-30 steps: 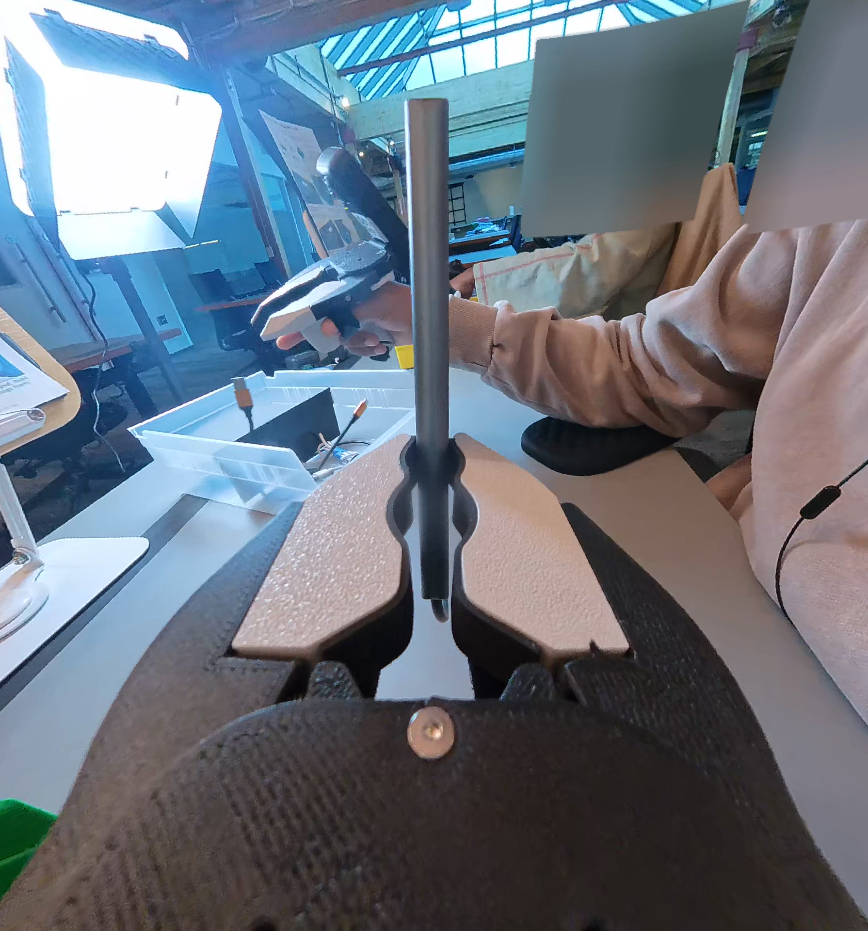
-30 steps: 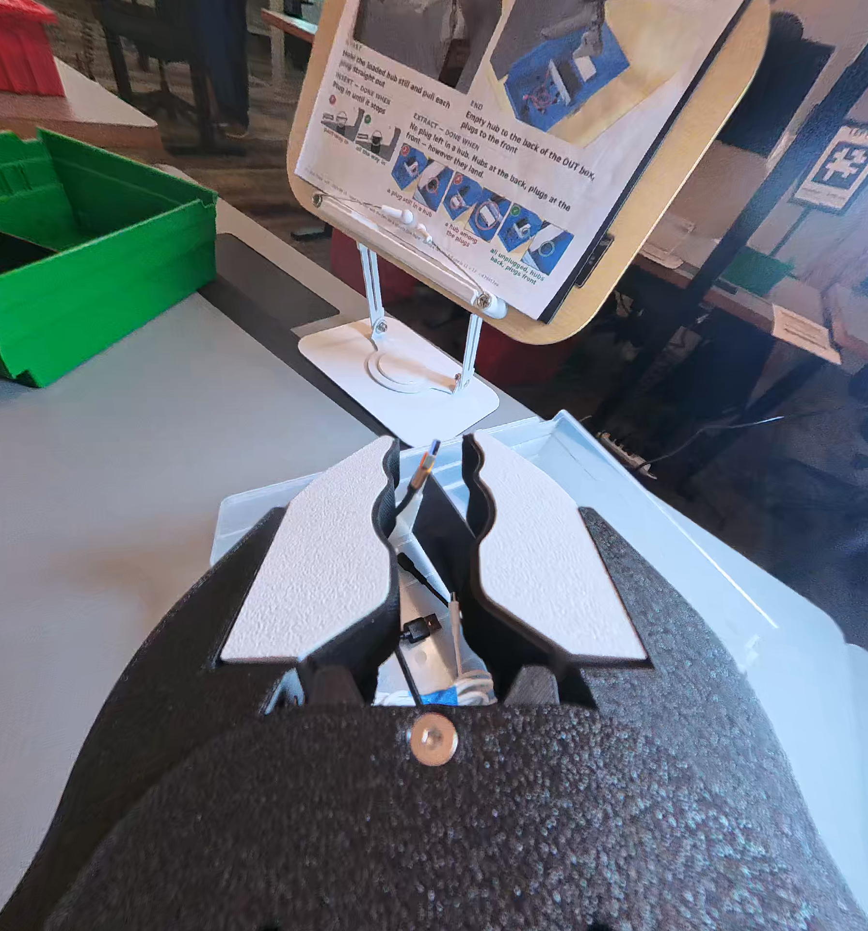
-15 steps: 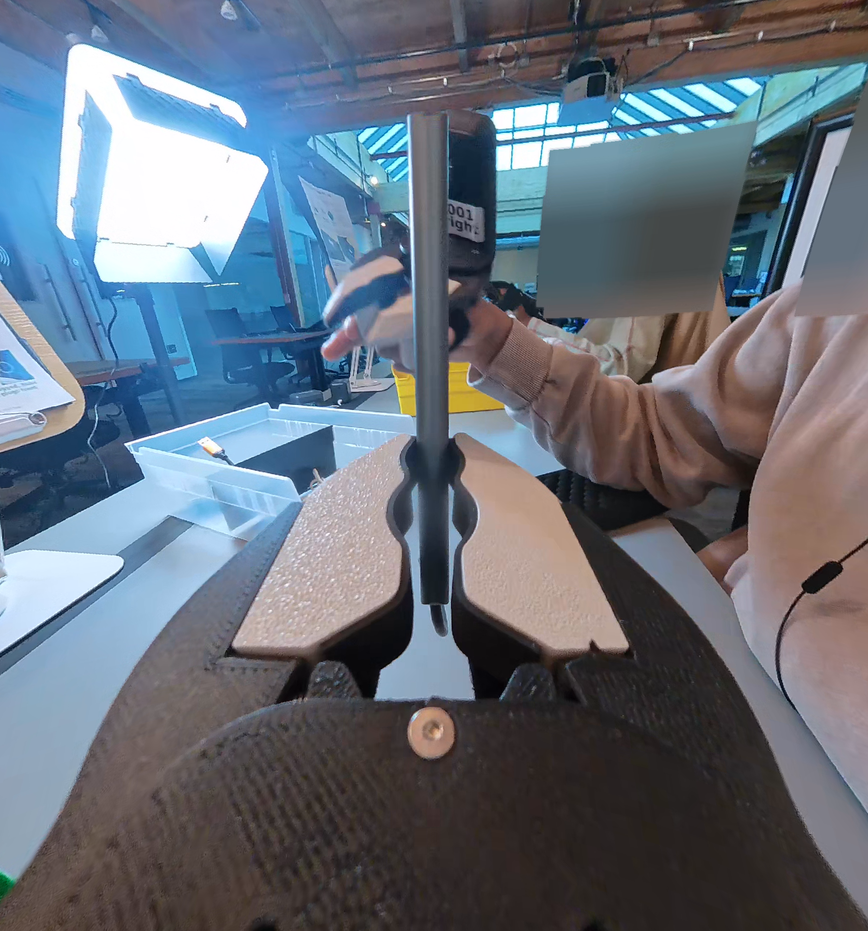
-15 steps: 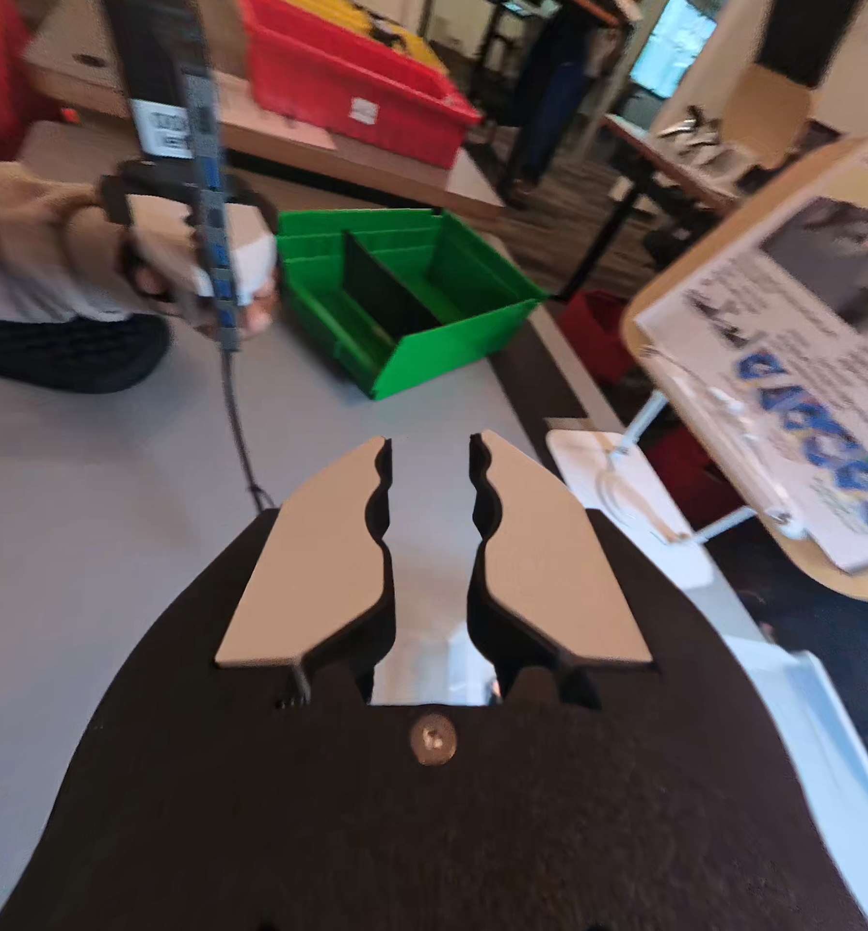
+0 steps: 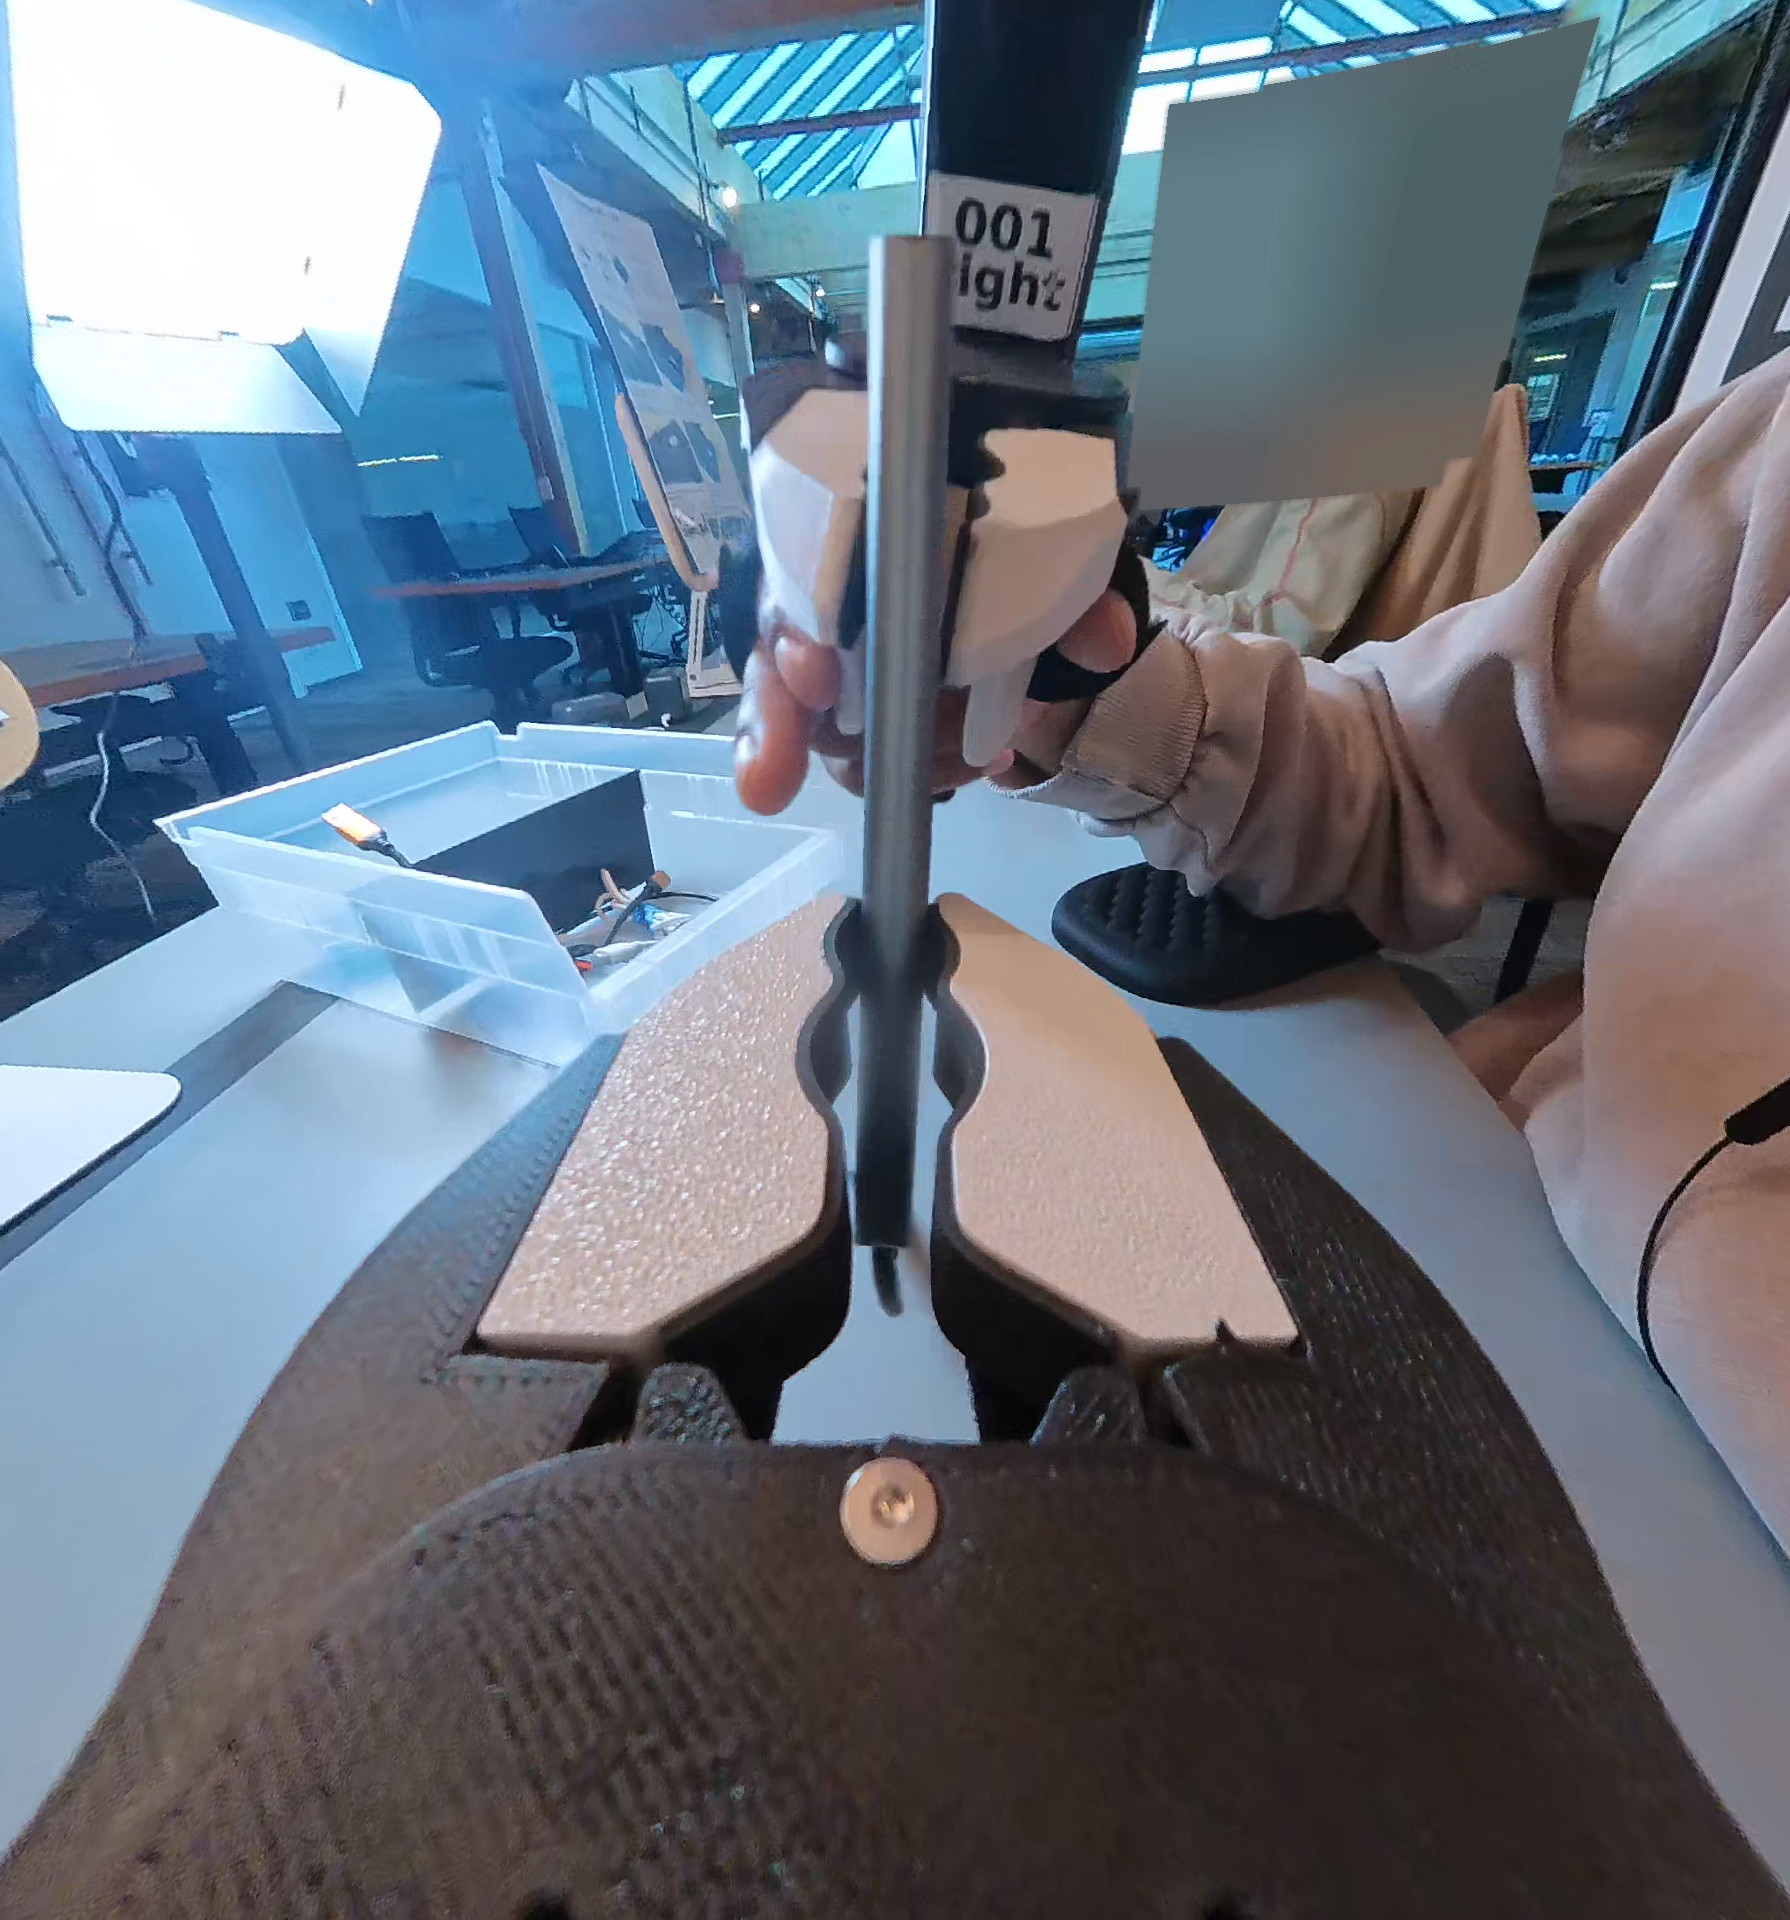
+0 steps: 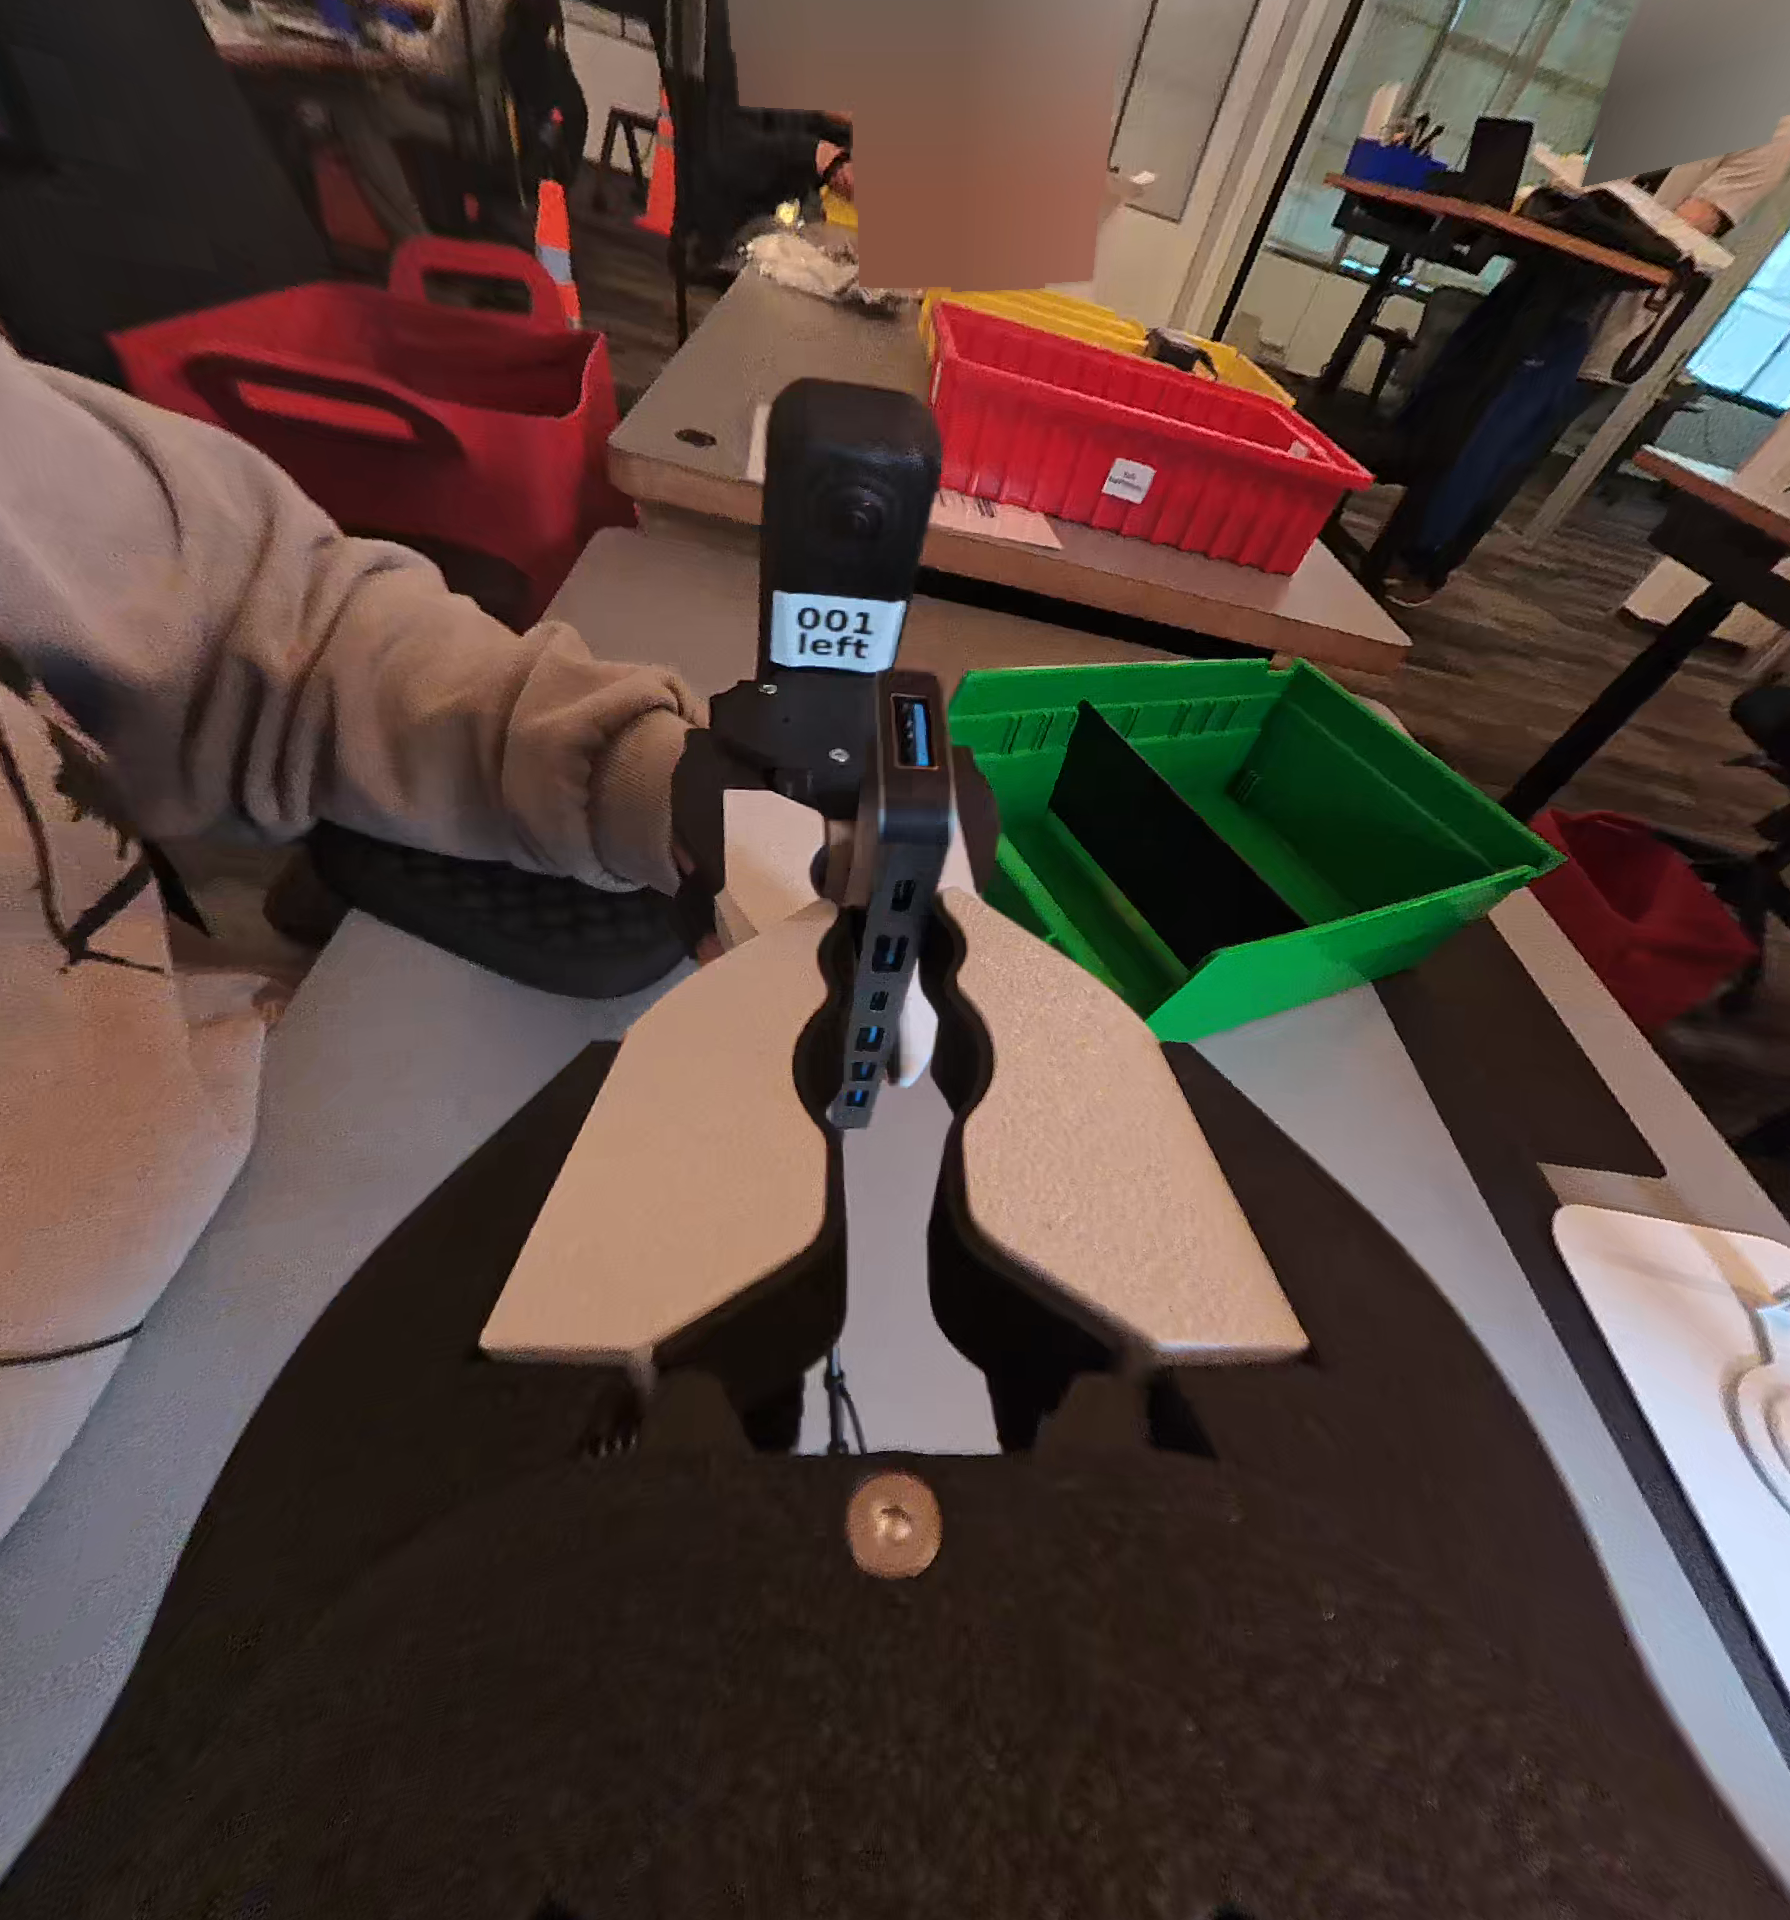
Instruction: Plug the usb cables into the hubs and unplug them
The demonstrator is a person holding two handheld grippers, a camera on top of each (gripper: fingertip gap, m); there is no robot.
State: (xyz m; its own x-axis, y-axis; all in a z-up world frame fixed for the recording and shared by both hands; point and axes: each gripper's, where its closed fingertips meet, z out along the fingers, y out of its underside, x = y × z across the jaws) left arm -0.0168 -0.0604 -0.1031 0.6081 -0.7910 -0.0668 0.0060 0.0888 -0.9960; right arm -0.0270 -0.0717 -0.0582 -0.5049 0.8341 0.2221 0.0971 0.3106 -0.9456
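In the left wrist view, a clear plastic tray [image 5: 475, 914] sat on the grey bench [image 5: 247, 1195] at the left, holding loose USB cables [image 5: 621, 914], one with an orange plug [image 5: 351, 826]. At centre the left gripper [image 5: 891, 925] had its fingers [image 5: 683, 1122] clenched on a slim grey USB hub [image 5: 901, 623], which stood upright on edge with its short cable tail hanging out below. Just behind the hub, the right gripper [image 5: 906, 582] faced it, held by a hand [image 5: 797, 707] in a beige sleeve [image 5: 1390, 748].

In the right wrist view, the beige sleeve [image 6: 351, 707] reached in from the left to the left gripper [image 6: 849, 790], which held the hub [image 6: 896, 894] with its row of ports showing. The right gripper [image 6: 886, 935] had its fingers [image 6: 683, 1143] parted, their tips on either side of the hub's lower end; contact could not be told. A green bin [image 6: 1286, 935] stood on the bench [image 6: 403, 1091] to the right, and a red bin [image 6: 1130, 447] lay on another table behind.
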